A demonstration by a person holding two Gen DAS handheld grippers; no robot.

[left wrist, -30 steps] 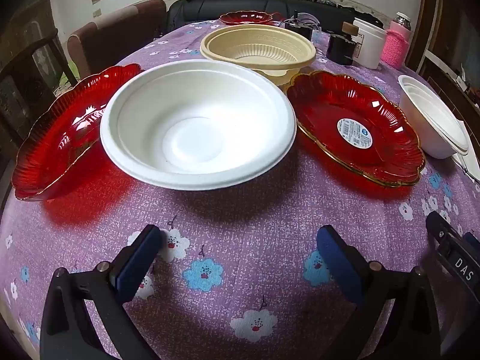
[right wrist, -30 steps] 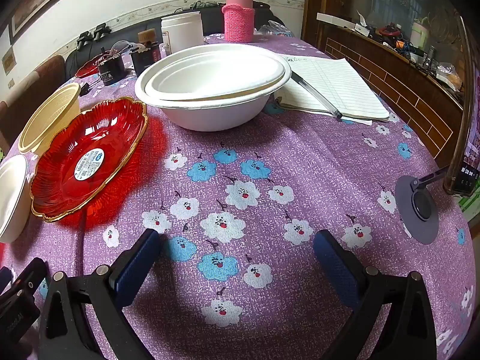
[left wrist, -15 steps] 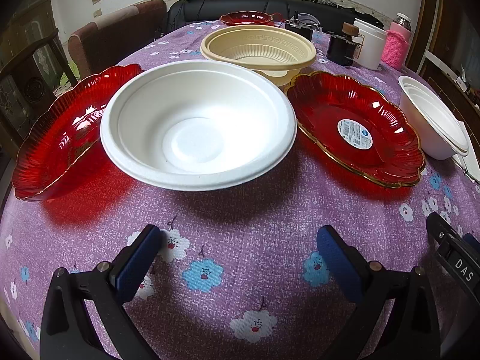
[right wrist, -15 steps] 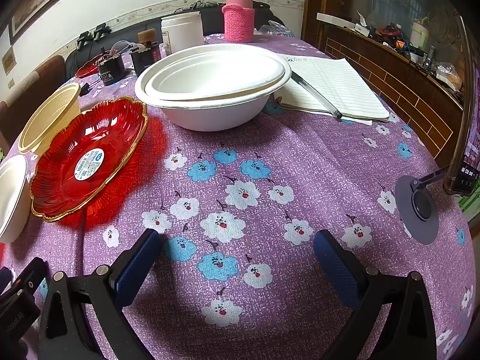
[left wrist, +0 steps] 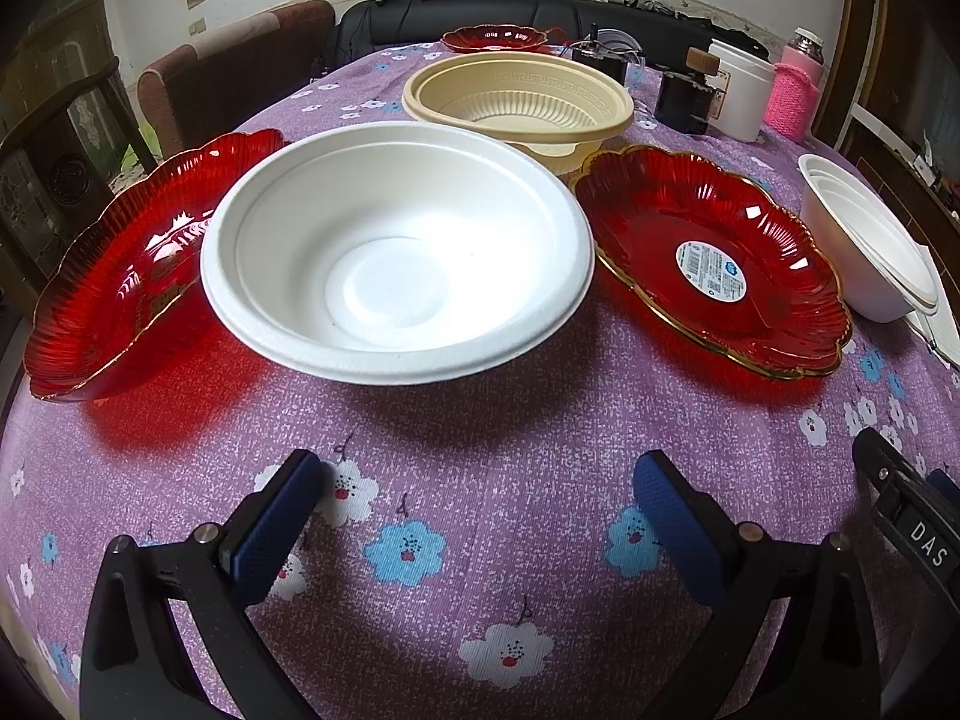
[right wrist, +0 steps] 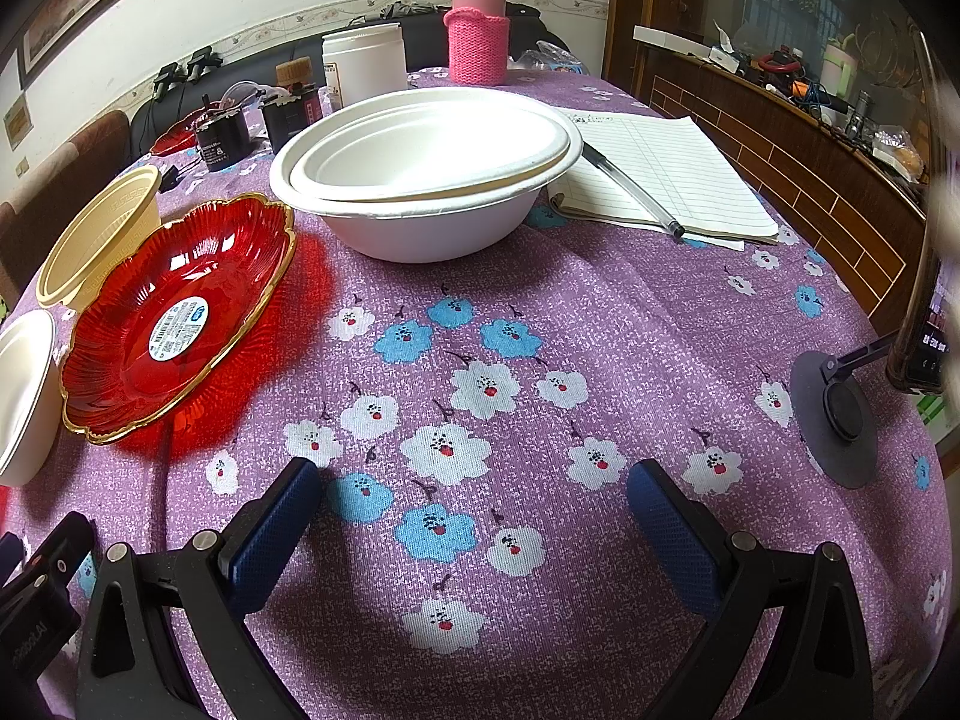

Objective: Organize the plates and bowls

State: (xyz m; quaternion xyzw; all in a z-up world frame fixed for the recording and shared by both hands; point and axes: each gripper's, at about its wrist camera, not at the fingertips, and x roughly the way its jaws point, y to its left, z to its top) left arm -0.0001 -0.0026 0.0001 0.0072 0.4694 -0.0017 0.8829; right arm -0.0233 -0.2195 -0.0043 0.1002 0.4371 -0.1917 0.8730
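Observation:
In the left wrist view a white bowl (left wrist: pixel 396 252) sits ahead of my open, empty left gripper (left wrist: pixel 474 480). A red plate (left wrist: pixel 120 264) lies at its left, partly under its rim. A red plate with a sticker (left wrist: pixel 708 258) lies at its right, and a beige bowl (left wrist: pixel 516 102) stands behind. In the right wrist view my right gripper (right wrist: pixel 474 480) is open and empty over the tablecloth. Two nested white bowls (right wrist: pixel 426 168) stand ahead, with the sticker plate (right wrist: pixel 174 318) and beige bowl (right wrist: pixel 96 234) at left.
A small red plate (left wrist: pixel 495 39), dark jars (right wrist: pixel 294 111), a white tub (right wrist: pixel 363 63) and a pink-sleeved bottle (right wrist: pixel 477 36) stand at the table's far end. A notepad with a pen (right wrist: pixel 660 174) lies at right, and a phone stand (right wrist: pixel 837 414) at the right edge.

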